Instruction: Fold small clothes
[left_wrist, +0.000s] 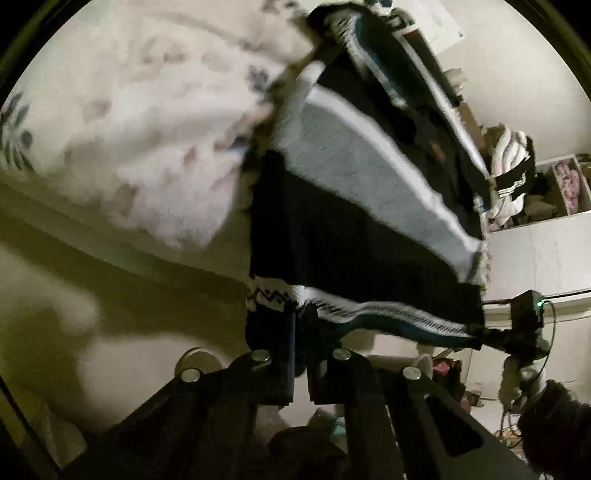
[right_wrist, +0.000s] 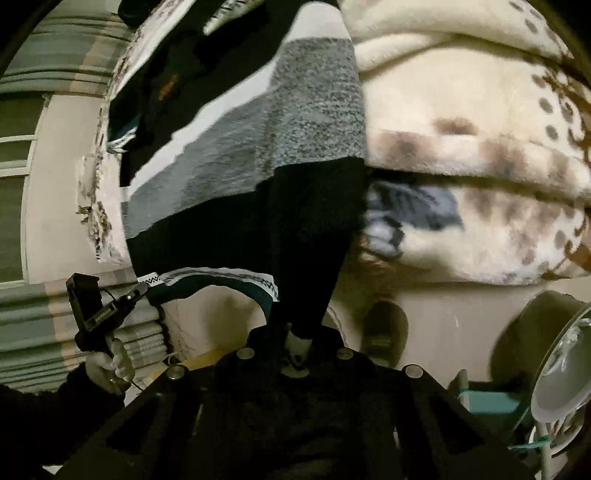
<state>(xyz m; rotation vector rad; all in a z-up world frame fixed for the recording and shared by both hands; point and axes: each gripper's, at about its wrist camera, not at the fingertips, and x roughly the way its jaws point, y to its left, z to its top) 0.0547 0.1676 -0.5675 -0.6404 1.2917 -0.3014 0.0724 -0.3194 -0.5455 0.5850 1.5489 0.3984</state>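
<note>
Both grippers, left (left_wrist: 297, 363) and right (right_wrist: 295, 341), clamped on sweater (left_wrist: 354, 221) hem corners, lifted off blanket (left_wrist: 122, 122). Fold step starting; next likely carry hem over toward collar.

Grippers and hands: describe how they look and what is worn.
Both grippers, left and right, are black, with angular linkage arms and round silver bolt heads. From outside, each shows a boxy black body with thin cables; one has a green light. The hand wears a pale glove and dark sleeve.
</note>
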